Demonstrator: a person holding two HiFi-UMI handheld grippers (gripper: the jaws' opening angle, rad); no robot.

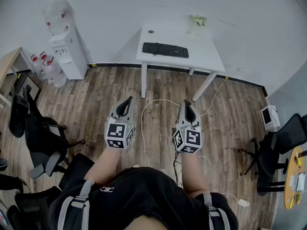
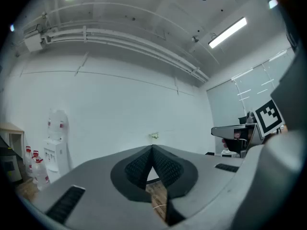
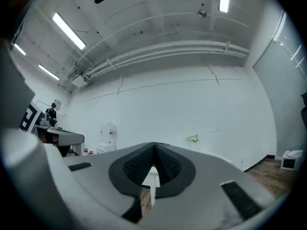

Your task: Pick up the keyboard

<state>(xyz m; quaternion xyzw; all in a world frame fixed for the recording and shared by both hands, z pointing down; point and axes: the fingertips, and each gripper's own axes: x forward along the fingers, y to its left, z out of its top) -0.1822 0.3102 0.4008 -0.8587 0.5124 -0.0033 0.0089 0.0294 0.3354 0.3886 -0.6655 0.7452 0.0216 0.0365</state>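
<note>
A black keyboard (image 1: 165, 50) lies on a white table (image 1: 206, 56) against the far wall in the head view. Well short of the table, my left gripper (image 1: 127, 100) and right gripper (image 1: 187, 102) are held side by side over the wood floor, both pointing level toward it. Both are shut with nothing between the jaws. In the left gripper view the left gripper (image 2: 152, 148) shows its pads meeting at the tips; the right gripper (image 3: 154, 145) looks the same in its own view. The keyboard is hidden behind the jaws in both gripper views.
A water dispenser (image 1: 67, 51) with spare bottles (image 1: 50, 68) stands left of the table. Black office chairs (image 1: 41, 143) sit at the left, another chair (image 1: 278, 150) at the right. White cables (image 1: 153, 104) trail over the floor between me and the table. A small plant (image 1: 197, 19) sits on the table's back edge.
</note>
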